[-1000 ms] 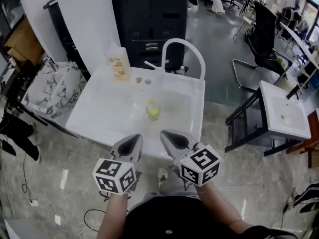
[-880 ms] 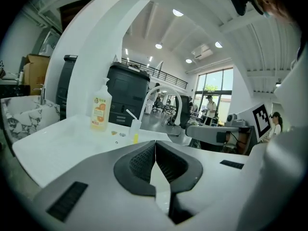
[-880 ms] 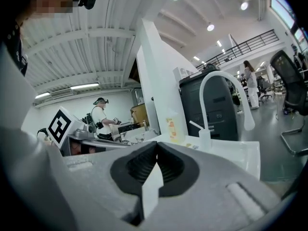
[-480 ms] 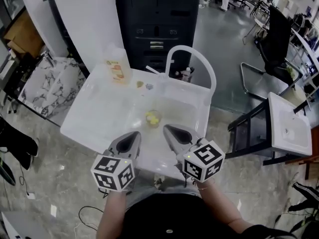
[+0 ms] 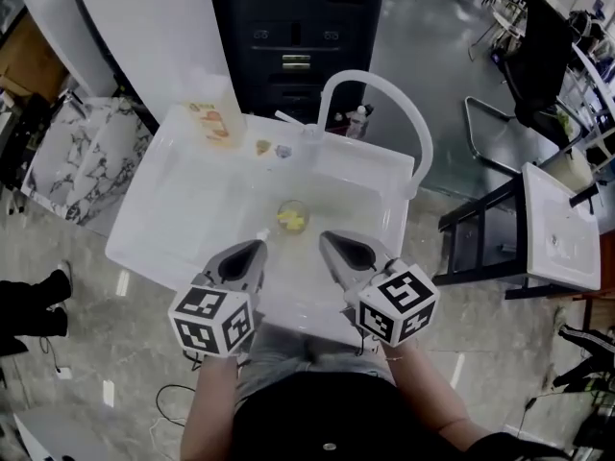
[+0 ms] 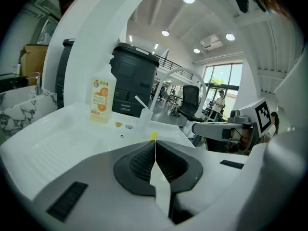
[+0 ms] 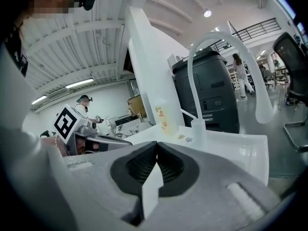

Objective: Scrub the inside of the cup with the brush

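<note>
A white sink unit [image 5: 173, 209] stands on a grey workshop floor. In the head view, the cup [image 5: 292, 215] sits in the basin with a yellow thing [image 5: 296, 222] inside, and both grippers, the left gripper [image 5: 254, 249] and the right gripper [image 5: 331, 241], have drawn nearer the front edge than a second ago. Left gripper view: jaws pressed together, empty. Right gripper view: likewise closed on nothing, with the tap [image 7: 216, 47] ahead. This is only the approach — no brush is in hand yet.

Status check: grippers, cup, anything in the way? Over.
Left gripper shut, empty; right gripper shut, empty. Cup upright at the sink, something yellow inside, untouched. Nothing between grippers and cup; faucet arches behind it.
</note>
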### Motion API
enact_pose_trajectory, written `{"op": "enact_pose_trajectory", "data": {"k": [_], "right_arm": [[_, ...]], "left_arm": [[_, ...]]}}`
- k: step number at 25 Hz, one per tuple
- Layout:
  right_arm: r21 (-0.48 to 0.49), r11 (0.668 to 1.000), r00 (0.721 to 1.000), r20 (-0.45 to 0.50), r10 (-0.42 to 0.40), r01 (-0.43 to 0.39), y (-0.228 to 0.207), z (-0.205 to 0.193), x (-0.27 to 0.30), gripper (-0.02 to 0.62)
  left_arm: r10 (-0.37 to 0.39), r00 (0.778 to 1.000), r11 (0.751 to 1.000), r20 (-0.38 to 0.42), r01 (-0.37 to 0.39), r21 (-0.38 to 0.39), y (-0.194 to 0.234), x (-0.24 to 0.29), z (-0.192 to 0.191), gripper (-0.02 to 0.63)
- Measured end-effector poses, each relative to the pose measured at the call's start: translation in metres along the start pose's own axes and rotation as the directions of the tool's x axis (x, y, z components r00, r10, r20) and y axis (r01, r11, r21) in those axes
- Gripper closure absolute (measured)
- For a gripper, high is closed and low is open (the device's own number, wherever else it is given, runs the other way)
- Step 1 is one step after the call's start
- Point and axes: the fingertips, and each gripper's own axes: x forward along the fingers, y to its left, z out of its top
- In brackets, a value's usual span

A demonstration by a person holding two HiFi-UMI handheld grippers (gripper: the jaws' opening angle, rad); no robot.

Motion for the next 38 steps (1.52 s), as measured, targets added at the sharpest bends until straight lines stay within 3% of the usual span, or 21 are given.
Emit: {"op": "enact_pose_trajectory", "data": {"k": [5, 10, 13, 17, 18, 19, 24, 28, 30, 32, 38], "right_arm": [[-0.005, 0.999, 0.998, -0.048, -0.042, 0.041, -0.010, -0.009, 0.020, 0.595], [-0.112, 0.992, 0.989, -0.127, -0.074, 0.060, -0.019, -0.015, 0.039, 0.595], [-0.211, 0.977, 0.977, -0.196, -0.084, 0.042, -0.023, -0.021, 0.054, 0.595], [-0.326, 0.944, 0.953, -0.298, -0.059, -0.044, -0.022, -0.035, 0.076, 0.590], [-0.355, 0.932, 0.943, -0.329, -0.054, -0.071, -0.022, -0.041, 0.080, 0.520], [-0.390, 0.916, 0.933, -0.357, -0.053, -0.097, -0.023, -0.047, 0.084, 0.491], [-0.552, 0.803, 0.900, -0.433, -0.048, -0.224, -0.027, -0.063, 0.104, 0.489], [-0.663, 0.675, 0.885, -0.464, -0.032, -0.324, -0.028, -0.075, 0.119, 0.488], [-0.675, 0.630, 0.867, -0.499, -0.008, -0.383, -0.027, -0.083, 0.123, 0.486], [-0.668, 0.617, 0.851, -0.525, 0.007, -0.417, -0.025, -0.087, 0.126, 0.486], [-0.674, 0.598, 0.845, -0.534, 0.011, -0.434, -0.024, -0.093, 0.141, 0.486]], "left_arm": [[-0.017, 0.998, 1.000, -0.060, 0.018, 0.014, 0.023, 0.015, -0.006, 0.588], [-0.051, 0.991, 0.996, -0.126, 0.059, 0.064, 0.035, 0.035, -0.014, 0.588], [-0.068, 0.983, 0.989, -0.173, 0.089, 0.120, 0.043, 0.049, -0.018, 0.588], [-0.102, 0.963, 0.975, -0.248, 0.146, 0.169, 0.051, 0.067, -0.029, 0.587], [-0.110, 0.957, 0.972, -0.267, 0.160, 0.173, 0.052, 0.070, -0.031, 0.588], [-0.115, 0.952, 0.969, -0.285, 0.170, 0.179, 0.054, 0.074, -0.034, 0.586], [-0.147, 0.920, 0.944, -0.362, 0.240, 0.227, 0.063, 0.092, -0.049, 0.586], [-0.175, 0.891, 0.913, -0.419, 0.306, 0.270, 0.071, 0.105, -0.059, 0.584], [-0.188, 0.875, 0.895, -0.447, 0.340, 0.289, 0.074, 0.112, -0.063, 0.552], [-0.199, 0.856, 0.878, -0.477, 0.372, 0.300, 0.076, 0.119, -0.072, 0.458], [-0.203, 0.805, 0.848, -0.557, 0.430, 0.311, 0.081, 0.134, -0.096, 0.422]]}}
